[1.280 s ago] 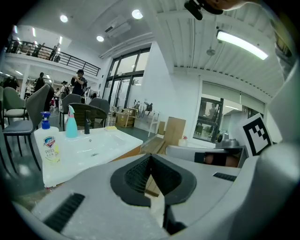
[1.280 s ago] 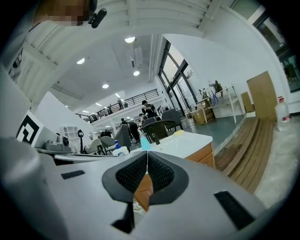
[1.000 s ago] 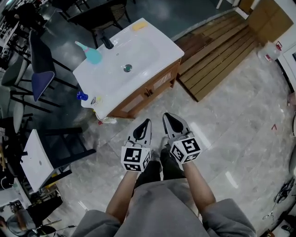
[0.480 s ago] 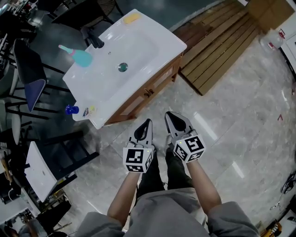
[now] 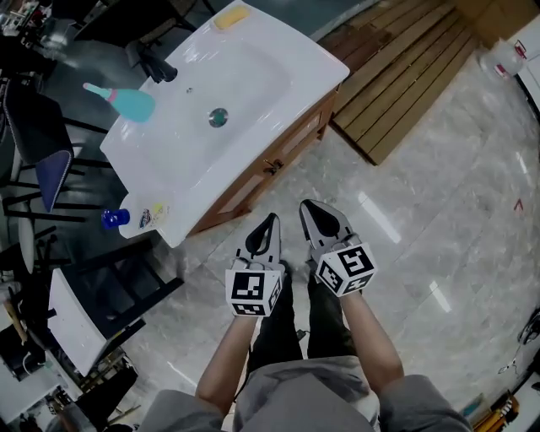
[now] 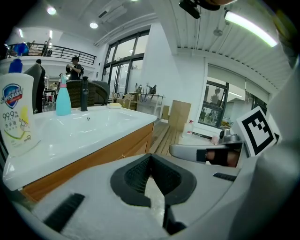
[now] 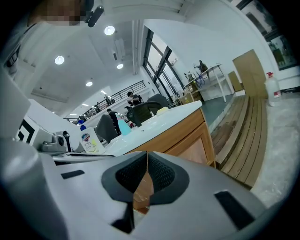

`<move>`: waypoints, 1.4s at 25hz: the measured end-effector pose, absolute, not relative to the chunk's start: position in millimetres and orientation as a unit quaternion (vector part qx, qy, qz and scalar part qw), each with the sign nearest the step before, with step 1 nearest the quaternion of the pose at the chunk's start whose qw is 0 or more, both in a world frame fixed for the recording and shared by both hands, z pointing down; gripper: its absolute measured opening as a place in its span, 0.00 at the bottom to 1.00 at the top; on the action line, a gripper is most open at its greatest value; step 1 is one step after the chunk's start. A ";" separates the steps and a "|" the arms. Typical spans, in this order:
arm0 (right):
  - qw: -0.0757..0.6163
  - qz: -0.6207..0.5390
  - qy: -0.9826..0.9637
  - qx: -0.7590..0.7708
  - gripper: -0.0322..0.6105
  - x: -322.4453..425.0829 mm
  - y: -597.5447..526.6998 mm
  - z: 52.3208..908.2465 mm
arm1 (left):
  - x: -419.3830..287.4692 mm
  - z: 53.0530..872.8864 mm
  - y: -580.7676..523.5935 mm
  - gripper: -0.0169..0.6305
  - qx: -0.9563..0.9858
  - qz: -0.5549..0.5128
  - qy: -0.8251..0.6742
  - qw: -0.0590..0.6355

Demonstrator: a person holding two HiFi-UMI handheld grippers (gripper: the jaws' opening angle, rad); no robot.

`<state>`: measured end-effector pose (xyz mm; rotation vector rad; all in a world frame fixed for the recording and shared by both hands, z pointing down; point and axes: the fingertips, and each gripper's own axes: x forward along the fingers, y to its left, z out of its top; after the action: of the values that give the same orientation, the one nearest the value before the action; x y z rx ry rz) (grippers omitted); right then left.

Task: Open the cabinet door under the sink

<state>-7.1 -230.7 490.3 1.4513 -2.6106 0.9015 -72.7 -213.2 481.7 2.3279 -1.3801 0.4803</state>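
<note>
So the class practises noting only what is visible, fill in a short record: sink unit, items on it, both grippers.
Sink unit: white rectangular basin on brown wooden cabinet
Cabinet doors: closed
On basin: teal plastic spray bottle, black tap, yellow block, white handwash bottle with blue cap
Left gripper: shut, empty, apart from cabinet
Right gripper: shut, empty, apart from cabinet
Floor: pale glossy tiles, brown slatted wooden platform
</note>
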 end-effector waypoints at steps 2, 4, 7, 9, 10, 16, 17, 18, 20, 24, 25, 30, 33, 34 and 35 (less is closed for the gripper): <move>0.012 0.295 -0.835 0.465 0.07 -6.9 -236.0 504.7 | -70.7 493.6 -219.0 0.04 0.831 0.176 -0.491 0.195; 0.013 0.302 -0.834 0.462 0.07 -6.6 -240.9 520.9 | -68.0 506.4 -225.2 0.04 0.831 0.180 -0.490 0.194; 0.008 0.324 -0.830 0.453 0.07 -15.9 -244.1 538.9 | -72.2 519.0 -231.8 0.04 0.831 0.190 -0.485 0.193; 0.001 0.342 -0.827 0.446 0.07 -23.1 -248.6 549.8 | -76.1 527.4 -238.2 0.04 0.831 0.194 -0.484 0.191; -0.003 0.348 -0.825 0.445 0.07 -25.0 -251.4 556.0 | -77.3 533.1 -241.1 0.04 0.831 0.197 -0.484 0.191; -0.026 0.379 -0.811 0.444 0.14 -32.7 -265.7 604.0 | -83.6 577.8 -253.0 0.04 0.832 0.216 -0.471 0.197; -0.027 0.384 -0.810 0.443 0.15 -35.7 -267.4 612.8 | -86.7 585.9 -254.9 0.04 0.831 0.220 -0.470 0.198; -0.027 0.387 -0.809 0.442 0.16 -38.8 -268.7 621.4 | -90.0 593.9 -256.5 0.04 0.830 0.223 -0.469 0.200; -0.029 0.393 -0.806 0.442 0.16 -43.6 -271.9 638.1 | -94.8 609.3 -259.9 0.04 0.829 0.230 -0.468 0.204; -0.039 0.411 -0.797 0.440 0.18 -52.0 -280.4 668.5 | -99.4 632.9 -266.6 0.04 0.827 0.239 -0.464 0.210; -0.042 0.415 -0.796 0.439 0.18 -55.4 -282.9 675.6 | -100.6 637.6 -268.6 0.04 0.827 0.241 -0.463 0.211; -0.036 0.424 -0.795 0.432 0.22 -69.2 -300.6 712.1 | -101.8 657.4 -279.6 0.04 0.831 0.245 -0.451 0.215; -0.037 0.430 -0.793 0.430 0.24 -76.8 -311.2 729.5 | -104.9 666.4 -281.8 0.04 0.832 0.253 -0.442 0.218; -0.039 0.435 -0.793 0.426 0.25 -79.8 -313.9 734.1 | -105.6 668.9 -281.9 0.04 0.832 0.255 -0.440 0.220; -0.042 0.440 -0.792 0.422 0.26 -82.5 -316.1 738.4 | -105.7 671.0 -281.9 0.04 0.833 0.256 -0.438 0.221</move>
<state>-82.5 -316.1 738.4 1.3618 -2.5557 1.4198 -105.7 -281.9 671.0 2.3029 -1.2115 0.7086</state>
